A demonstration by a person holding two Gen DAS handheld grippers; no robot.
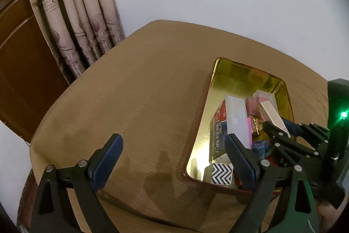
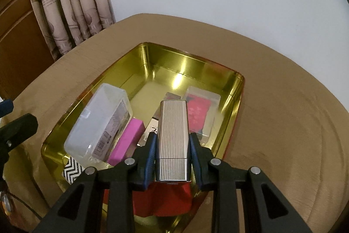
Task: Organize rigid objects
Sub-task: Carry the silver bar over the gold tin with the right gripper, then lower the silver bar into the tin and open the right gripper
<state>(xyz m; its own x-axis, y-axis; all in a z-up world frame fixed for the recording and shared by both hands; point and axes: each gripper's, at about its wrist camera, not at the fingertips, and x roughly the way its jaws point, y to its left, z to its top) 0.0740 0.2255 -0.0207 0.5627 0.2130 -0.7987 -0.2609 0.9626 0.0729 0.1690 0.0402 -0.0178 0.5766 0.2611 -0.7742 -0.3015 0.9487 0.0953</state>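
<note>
The right gripper (image 2: 172, 152) is clamping a ribbed silver case (image 2: 173, 137) between its blue pads, holding it lengthwise over the near end of a gold tin (image 2: 150, 58), which serves as the landmark here. The left gripper (image 1: 174, 158) is hovering with its jaws spread wide apart and gripping nothing, one finger over the tan tablecloth (image 1: 130, 91) just left of the tin and the other over the tin's near left corner. Inside the tin, going from near to far, one black-and-white zigzag box (image 2: 73, 170) is lying at the near left corner, one red item (image 2: 162, 200) is sitting under the held case, one magenta box (image 2: 127, 142) is lying beside one frosted clear plastic box (image 2: 98, 121), and one clear box with red contents (image 2: 199, 113) is resting toward the right wall. A dark printed item under the case is too hidden to name. The far end of the tin is showing bare gold floor. Beyond the tin, one patterned curtain (image 2: 69, 3) is hanging against a white wall. The likely risk: released from here, the smooth case could land on the crowded pile, tilt and slide, or knock against the frosted box.
</note>
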